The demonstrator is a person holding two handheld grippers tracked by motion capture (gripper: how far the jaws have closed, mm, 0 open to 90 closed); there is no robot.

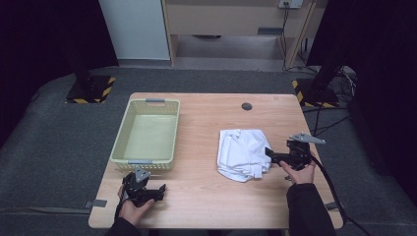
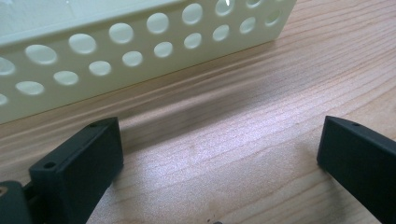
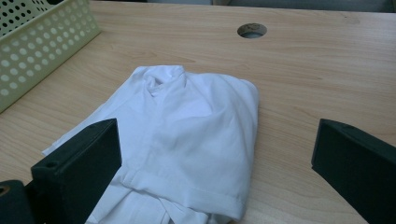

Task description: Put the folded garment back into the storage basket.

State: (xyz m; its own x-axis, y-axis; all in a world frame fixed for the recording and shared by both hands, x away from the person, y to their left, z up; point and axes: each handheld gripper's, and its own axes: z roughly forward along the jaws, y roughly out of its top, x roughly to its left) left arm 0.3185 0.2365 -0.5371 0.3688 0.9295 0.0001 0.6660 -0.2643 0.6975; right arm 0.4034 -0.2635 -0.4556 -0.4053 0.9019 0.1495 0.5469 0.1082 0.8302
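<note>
Just beside right tool (image 1: 272, 155), jaws spread: folded white garment (image 1: 242, 152).

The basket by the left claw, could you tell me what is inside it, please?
The basket looks empty in the high view: only its pale bare floor shows. The strip just inside its near wall is hidden by that wall.

Even light — soft shadows, dark surroundings
</note>
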